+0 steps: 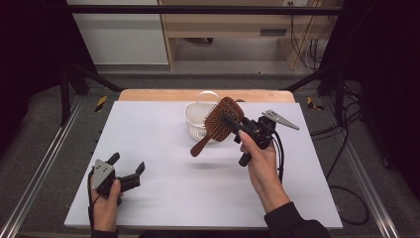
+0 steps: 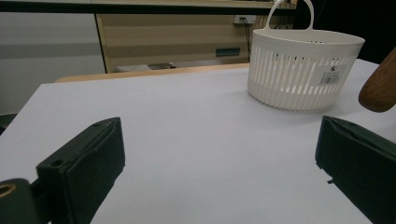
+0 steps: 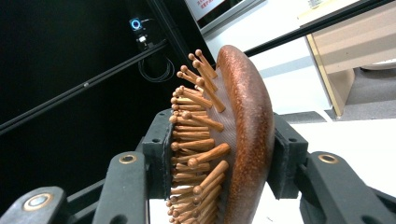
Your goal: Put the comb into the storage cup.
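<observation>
A brown wooden hairbrush point(image 1: 220, 121) with wooden bristles hangs in the air over the table, its handle pointing down and left. My right gripper point(image 1: 234, 123) is shut on the brush head; in the right gripper view the jaws press on the bristle side and the back of the hairbrush point(image 3: 243, 135). Just behind the brush stands a white slatted basket point(image 1: 194, 121) with a handle. My left gripper point(image 1: 130, 166) rests near the table's front left, open, nothing between its jaws. In the left gripper view the basket point(image 2: 303, 65) stands ahead to the right, with the brush handle tip point(image 2: 380, 86) at the right edge.
A white sheet point(image 1: 148, 139) covers the table, with a strip of wooden tabletop point(image 1: 148, 95) along its far edge. A pale wooden cabinet point(image 1: 223, 29) and cables stand on the floor beyond. Black frame bars point(image 1: 74, 84) flank both sides.
</observation>
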The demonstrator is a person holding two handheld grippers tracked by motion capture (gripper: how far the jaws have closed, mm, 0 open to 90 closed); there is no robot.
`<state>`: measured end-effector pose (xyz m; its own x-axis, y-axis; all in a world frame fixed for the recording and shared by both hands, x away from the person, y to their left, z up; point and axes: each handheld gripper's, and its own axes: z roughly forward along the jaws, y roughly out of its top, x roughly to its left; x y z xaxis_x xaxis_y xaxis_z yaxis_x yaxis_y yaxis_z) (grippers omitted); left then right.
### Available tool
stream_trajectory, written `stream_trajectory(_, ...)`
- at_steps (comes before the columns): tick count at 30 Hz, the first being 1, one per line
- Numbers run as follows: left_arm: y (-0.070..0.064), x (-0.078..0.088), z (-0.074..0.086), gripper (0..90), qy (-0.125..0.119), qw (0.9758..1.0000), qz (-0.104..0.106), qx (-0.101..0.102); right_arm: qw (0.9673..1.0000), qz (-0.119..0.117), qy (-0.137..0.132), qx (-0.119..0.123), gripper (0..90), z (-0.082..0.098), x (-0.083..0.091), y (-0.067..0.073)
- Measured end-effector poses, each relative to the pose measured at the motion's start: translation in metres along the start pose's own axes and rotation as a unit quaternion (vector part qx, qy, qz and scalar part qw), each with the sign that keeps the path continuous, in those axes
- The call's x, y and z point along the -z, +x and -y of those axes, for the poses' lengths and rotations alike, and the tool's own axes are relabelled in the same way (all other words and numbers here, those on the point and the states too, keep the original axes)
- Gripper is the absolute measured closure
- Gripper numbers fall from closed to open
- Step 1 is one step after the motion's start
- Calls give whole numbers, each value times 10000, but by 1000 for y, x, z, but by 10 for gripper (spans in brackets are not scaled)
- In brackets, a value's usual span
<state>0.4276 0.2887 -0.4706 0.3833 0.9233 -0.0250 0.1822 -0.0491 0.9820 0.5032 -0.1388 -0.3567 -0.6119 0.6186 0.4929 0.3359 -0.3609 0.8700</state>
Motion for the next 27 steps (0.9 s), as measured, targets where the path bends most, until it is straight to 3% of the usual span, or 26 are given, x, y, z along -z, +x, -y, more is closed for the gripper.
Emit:
stream_trajectory(8,1,1,-1,15,-30,10000,-21,-77,10000,20,30,49,517,2,-1,0)
stream_trajectory(27,2,1,-1,17,-52,10000,4,10,10000,19,0,25,517,0,1,0)
